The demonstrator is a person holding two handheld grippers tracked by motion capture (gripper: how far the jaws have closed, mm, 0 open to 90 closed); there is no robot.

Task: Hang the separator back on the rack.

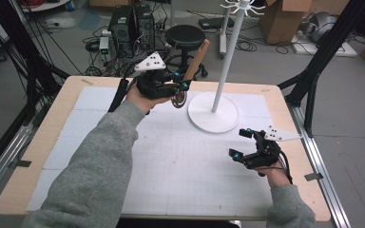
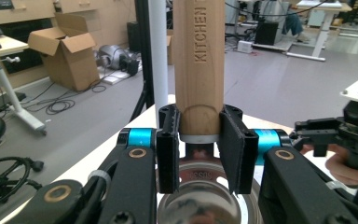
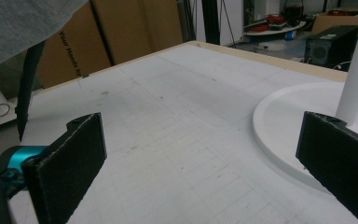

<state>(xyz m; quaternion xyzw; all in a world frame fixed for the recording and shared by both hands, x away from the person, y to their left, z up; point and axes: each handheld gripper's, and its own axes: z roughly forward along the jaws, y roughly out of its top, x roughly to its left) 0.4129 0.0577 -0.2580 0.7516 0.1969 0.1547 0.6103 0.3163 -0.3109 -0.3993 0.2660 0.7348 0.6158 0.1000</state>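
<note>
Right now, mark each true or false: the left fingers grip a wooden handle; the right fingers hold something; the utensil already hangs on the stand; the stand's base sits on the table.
1. The left gripper grips a wooden handle. True.
2. The right gripper holds something. False: its fingers stand open with nothing between them.
3. The utensil already hangs on the white stand. False: it is held up beside the pole, above the table.
4. The stand's round base sits on the table. True.

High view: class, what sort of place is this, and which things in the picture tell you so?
Probably a research lab or workshop: computer towers and loose cables lie on the concrete floor, cardboard boxes are stacked behind, and the table stands inside a black metal frame.
</note>
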